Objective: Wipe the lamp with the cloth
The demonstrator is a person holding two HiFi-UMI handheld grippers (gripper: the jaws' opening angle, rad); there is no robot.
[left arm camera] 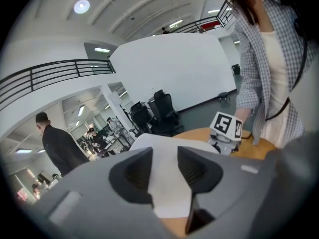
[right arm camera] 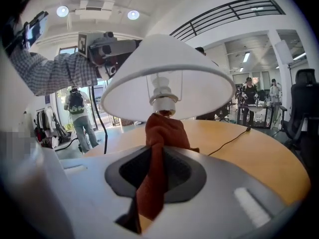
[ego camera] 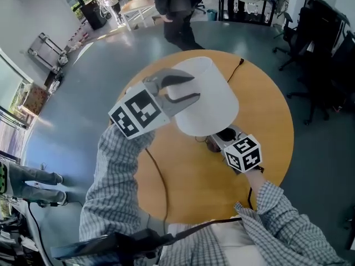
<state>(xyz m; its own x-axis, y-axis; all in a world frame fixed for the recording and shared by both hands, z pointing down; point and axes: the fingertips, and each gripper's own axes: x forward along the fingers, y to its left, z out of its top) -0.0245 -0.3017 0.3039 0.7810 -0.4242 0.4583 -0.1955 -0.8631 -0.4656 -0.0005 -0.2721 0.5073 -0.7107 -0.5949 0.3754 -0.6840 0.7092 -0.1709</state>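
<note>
Round wooden bench (ego camera: 272, 121) in open-plan hall, grey floor around. Left: left tongs (ego camera: 194, 87) held up at side of lamp (ego camera: 208, 101) shade, jaws spread wide, nothing gripped, white shade showing between them. Centre: lamp upright on bench, white cone shade. Right: right tongs (right arm camera: 158, 159) low under shade, jaws clamped on rust-red cloth (right arm camera: 162, 128); cloth top bunched right at bulb socket. Black cable (ego camera: 236, 71) trails to bench's far edge.
</note>
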